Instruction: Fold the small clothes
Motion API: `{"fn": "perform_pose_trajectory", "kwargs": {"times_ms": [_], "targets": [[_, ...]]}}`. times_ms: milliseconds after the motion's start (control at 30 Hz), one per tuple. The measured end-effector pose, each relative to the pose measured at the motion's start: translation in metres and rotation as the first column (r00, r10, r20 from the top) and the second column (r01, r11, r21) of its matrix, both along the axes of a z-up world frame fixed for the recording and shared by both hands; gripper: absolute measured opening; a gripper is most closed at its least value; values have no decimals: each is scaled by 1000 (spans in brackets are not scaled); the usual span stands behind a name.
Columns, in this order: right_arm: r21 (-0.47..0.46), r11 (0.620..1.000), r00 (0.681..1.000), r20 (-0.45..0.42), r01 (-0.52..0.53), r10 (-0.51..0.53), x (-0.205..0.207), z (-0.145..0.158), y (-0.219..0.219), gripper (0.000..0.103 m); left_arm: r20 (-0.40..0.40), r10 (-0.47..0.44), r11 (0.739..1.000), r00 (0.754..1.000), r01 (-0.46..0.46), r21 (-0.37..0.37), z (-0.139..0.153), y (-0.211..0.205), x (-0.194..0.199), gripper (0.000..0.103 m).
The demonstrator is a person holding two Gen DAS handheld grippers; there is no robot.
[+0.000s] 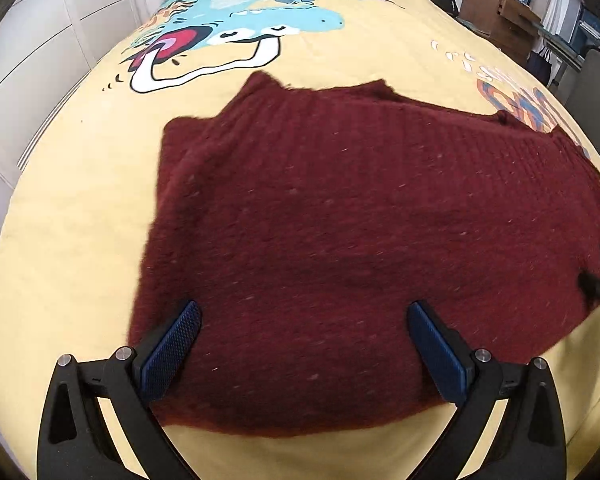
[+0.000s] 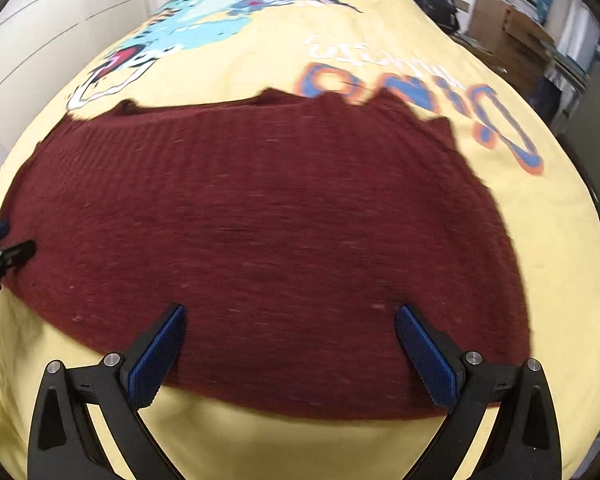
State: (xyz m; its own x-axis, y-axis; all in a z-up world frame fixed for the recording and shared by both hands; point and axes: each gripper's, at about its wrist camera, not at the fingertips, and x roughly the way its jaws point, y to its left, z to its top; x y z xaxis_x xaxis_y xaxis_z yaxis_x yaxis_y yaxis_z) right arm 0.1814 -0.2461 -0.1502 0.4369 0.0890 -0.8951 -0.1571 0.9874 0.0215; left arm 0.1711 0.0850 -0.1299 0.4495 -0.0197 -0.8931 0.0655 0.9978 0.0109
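Spread flat across mid-frame on the yellow bedspread (image 1: 60, 200): dark red sweater (image 1: 340, 220). Poised over its near hem, lower left then lower right, left gripper (image 1: 304, 316) and right gripper (image 2: 290, 316), both fully spread, gripping nothing, likely lined up to pinch the hem.

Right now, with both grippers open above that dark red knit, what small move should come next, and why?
Probably lower both and pinch the near hem. The left gripper and right gripper hang open over the maroon sweater, which lies spread on the yellow bedspread, not yet gripped.
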Motion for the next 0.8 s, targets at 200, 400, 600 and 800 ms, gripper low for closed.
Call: {"fn": "perform_pose_trajectory", "kwargs": {"times_ms": [200, 400, 600, 800], "targets": [[22, 999, 999, -12, 32, -31, 0, -3, -21, 102, 3, 20, 999, 1000, -20, -29, -3, 12, -5, 102], [30, 998, 998, 3, 58, -58, -2, -11, -18, 103, 15, 41, 998, 999, -40, -38, -6, 12, -2, 102], [20, 998, 998, -8, 62, -62, -2, -8, -15, 103, 41, 23, 999, 999, -21, -40, -3, 11, -9, 102], [10, 998, 998, -13, 69, -69, -7, 7, -6, 103, -2, 2, 999, 1000, -2, -36, 4, 9, -8, 102]]}}
